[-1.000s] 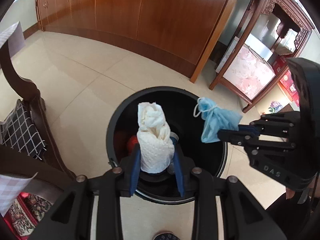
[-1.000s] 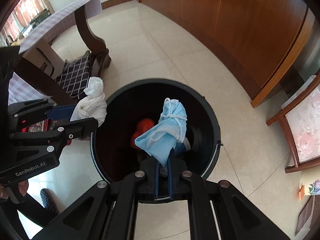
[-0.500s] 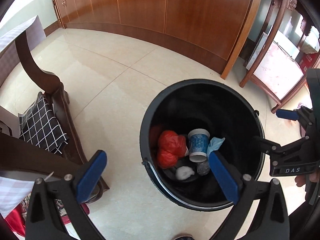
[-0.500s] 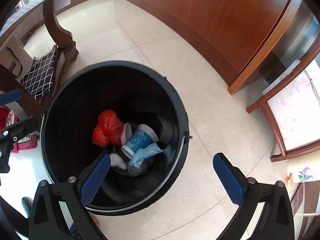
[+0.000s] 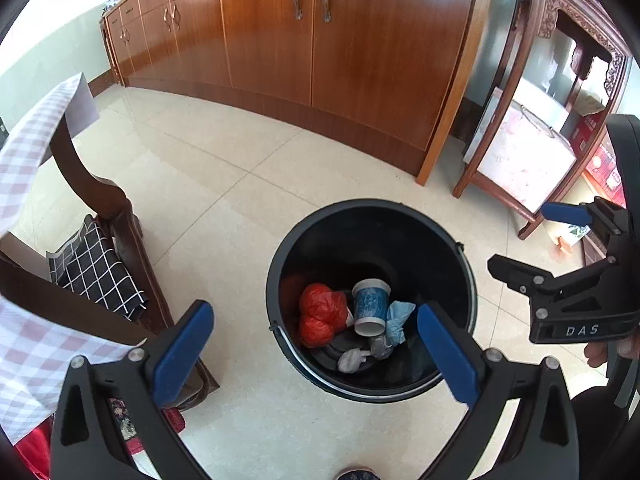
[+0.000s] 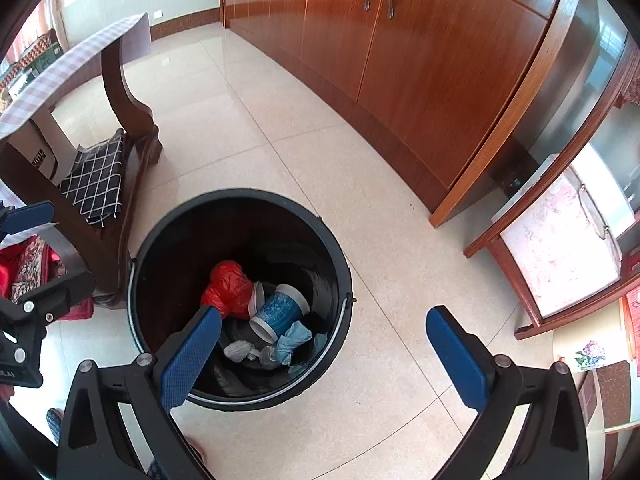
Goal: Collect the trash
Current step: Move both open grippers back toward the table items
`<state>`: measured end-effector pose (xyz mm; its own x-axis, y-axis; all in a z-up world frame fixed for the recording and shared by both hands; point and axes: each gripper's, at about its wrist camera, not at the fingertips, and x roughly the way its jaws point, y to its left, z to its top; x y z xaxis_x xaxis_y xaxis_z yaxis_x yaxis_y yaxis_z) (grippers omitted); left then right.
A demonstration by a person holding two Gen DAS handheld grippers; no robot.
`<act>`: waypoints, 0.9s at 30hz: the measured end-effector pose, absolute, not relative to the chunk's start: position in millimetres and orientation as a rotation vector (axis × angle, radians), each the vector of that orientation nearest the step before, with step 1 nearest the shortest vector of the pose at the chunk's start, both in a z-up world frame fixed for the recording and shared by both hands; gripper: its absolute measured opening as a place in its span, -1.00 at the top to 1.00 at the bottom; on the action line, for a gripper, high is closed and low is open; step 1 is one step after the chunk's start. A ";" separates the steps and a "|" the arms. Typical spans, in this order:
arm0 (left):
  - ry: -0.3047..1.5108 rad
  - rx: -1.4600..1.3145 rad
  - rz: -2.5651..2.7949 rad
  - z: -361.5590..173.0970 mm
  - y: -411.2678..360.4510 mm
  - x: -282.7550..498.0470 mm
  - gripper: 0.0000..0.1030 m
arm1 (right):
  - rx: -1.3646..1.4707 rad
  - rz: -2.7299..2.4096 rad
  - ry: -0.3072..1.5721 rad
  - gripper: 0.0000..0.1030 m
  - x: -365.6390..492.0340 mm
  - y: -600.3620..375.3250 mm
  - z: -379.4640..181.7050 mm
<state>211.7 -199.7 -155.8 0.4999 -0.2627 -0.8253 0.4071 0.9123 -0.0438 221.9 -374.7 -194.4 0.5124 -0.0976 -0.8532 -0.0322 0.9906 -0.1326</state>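
Note:
A black bin (image 5: 456, 256) stands on the tiled floor; it also shows in the right wrist view (image 6: 160, 240). Inside lie a red bag (image 5: 320, 314), a blue paper cup (image 5: 371, 306), a blue face mask (image 5: 398, 320) and a white crumpled tissue (image 5: 352, 360). The same items show in the right wrist view: red bag (image 6: 228, 288), cup (image 6: 280, 312), mask (image 6: 294, 342), tissue (image 6: 240, 350). My left gripper (image 5: 316, 354) is open and empty above the bin's near rim. My right gripper (image 6: 324, 356) is open and empty above the bin's right rim.
A wooden table leg (image 5: 120, 208) with a checked cloth (image 5: 96, 268) stands left of the bin. Wooden cabinets (image 5: 320, 60) line the back wall. A carved wooden stand (image 5: 536, 152) with a pink panel is at the right. Pale floor tiles surround the bin.
Both grippers opened and dropped the white tissue and the blue mask into the bin. Both grippers then rose and pulled back, so the bin looks smaller.

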 end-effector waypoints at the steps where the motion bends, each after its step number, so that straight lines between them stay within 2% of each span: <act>1: 0.952 0.161 -0.405 -150.1 -198.7 209.6 -0.99 | -0.150 -0.046 1.025 -1.00 219.9 -372.2 -189.2; 16: 0.789 0.092 -0.343 -75.1 -150.1 177.5 -0.99 | -0.139 -0.014 0.849 -1.00 181.2 -332.6 -101.9; 27: 0.719 0.017 -0.146 -48.1 -69.9 168.4 -0.99 | -0.091 0.093 0.731 -1.00 192.0 -258.0 -62.1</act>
